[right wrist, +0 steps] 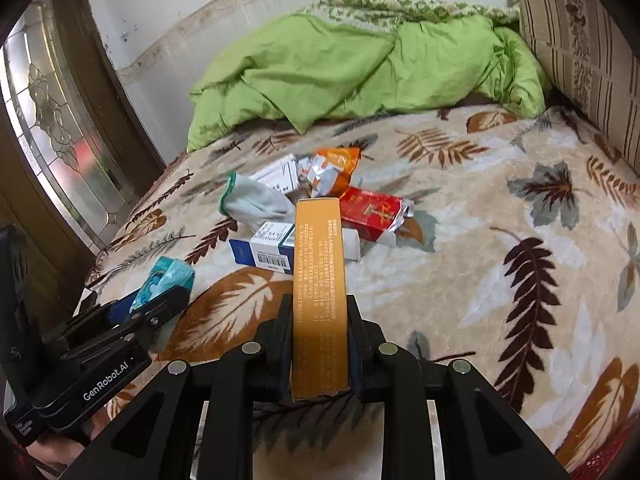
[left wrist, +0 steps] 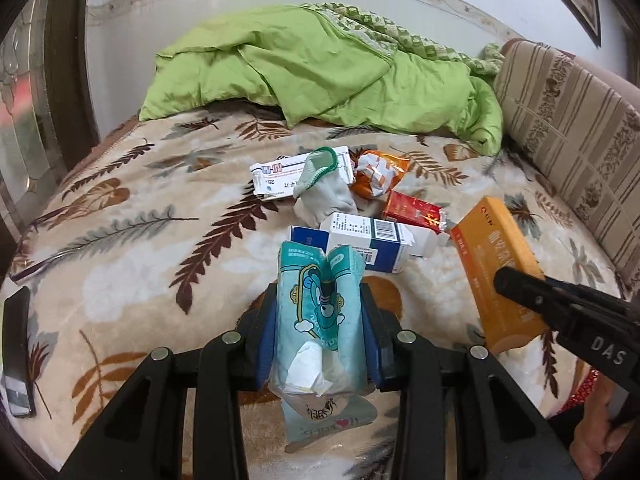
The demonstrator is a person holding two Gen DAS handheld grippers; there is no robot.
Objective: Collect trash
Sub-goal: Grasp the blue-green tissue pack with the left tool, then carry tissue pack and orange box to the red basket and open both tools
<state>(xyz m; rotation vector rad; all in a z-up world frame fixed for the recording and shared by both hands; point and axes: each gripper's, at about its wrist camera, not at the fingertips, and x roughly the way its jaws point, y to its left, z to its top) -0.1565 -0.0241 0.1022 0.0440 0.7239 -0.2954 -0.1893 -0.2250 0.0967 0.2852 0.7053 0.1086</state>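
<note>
Boxes [left wrist: 360, 236] before quilt [left wrist: 320, 68], on blanket [left wrist: 132, 248]

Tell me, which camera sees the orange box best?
The left wrist view: the orange box shows its broad face there, with the right tool clamped on it. The right wrist view shows only one narrow printed side, end-on.

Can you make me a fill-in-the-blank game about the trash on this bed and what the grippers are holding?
1. The left gripper is shut on a teal ____ pack.
2. The right gripper is shut on a long box whose colour is ____.
3. The grey glove on the bed has a cuff edged in ____.
4. The red cigarette pack lies on the leaf-patterned ____.

Missing words: tissue; orange; green; blanket
</note>
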